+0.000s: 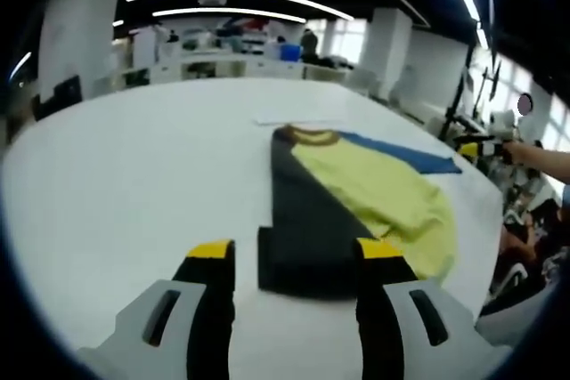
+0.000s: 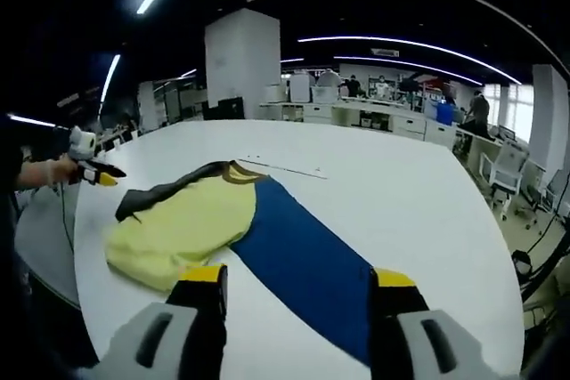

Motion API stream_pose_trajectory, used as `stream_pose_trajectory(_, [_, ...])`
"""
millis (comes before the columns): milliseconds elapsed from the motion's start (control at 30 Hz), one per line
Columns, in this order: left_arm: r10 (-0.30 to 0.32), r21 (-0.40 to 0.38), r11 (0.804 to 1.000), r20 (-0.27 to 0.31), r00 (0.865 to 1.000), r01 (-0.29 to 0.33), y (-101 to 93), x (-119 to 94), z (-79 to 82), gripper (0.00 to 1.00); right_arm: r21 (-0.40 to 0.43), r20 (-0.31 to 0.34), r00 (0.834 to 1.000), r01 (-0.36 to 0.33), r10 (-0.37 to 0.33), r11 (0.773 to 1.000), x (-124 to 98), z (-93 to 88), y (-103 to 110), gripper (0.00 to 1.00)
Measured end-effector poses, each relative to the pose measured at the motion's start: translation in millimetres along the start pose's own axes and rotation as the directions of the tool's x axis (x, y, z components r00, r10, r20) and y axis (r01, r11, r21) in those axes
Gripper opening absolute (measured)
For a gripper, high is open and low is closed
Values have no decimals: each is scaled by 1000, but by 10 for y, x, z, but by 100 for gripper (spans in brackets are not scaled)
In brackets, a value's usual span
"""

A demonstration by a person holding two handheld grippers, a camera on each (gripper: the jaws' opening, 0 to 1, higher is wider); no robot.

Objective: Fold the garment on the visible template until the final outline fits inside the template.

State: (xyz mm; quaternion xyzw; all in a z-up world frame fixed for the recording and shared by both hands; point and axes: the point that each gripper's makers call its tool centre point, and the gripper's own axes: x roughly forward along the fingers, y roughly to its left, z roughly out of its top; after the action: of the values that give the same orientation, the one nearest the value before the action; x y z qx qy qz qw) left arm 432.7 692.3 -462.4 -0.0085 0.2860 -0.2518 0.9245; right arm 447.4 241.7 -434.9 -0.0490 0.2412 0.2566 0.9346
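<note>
A garment lies flat on the white table (image 1: 134, 184), with a yellow body (image 1: 374, 189), a dark grey panel (image 1: 303, 220), a blue panel (image 1: 410, 156) and a brownish collar (image 1: 312, 137). My left gripper (image 1: 294, 251) is open, and the dark panel's near end sits between its yellow-tipped jaws in the picture. The right gripper (image 1: 484, 148), held by a hand, hovers past the blue side. In the right gripper view the yellow body (image 2: 183, 229) lies left of the blue panel (image 2: 307, 264), which runs between the jaws of my open right gripper (image 2: 299, 278). The left gripper (image 2: 93, 172) is at the table's left edge.
A faint thin line (image 2: 285, 166) marks the table (image 2: 427, 211) beyond the collar (image 2: 239, 173). The table's rounded edge runs close behind both grippers. Office desks, a white pillar (image 2: 240, 64) and chairs (image 2: 503, 166) stand around the table.
</note>
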Motion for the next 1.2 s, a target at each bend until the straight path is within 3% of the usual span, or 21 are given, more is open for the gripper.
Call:
stream_pose_trajectory(400, [10, -29, 1000, -4, 1000, -10, 21, -57, -114, 49, -62, 48, 990, -131, 134, 989, 200, 202, 574, 59])
stream_pose_trajectory(767, [8, -53, 999, 2, 1000, -8, 8, -67, -171, 49, -96, 44, 959, -275, 280, 957, 338, 245, 1110, 65])
stream_pose_trajectory(1033, [13, -81, 997, -15, 1000, -15, 46, -46, -276, 48, -113, 29, 950, -305, 309, 946, 348, 240, 1243, 67])
stream_pose_trajectory(1200, [24, -103, 994, -36, 999, -28, 81, 19, -363, 42, -107, 35, 950, -306, 311, 946, 330, 259, 1252, 67])
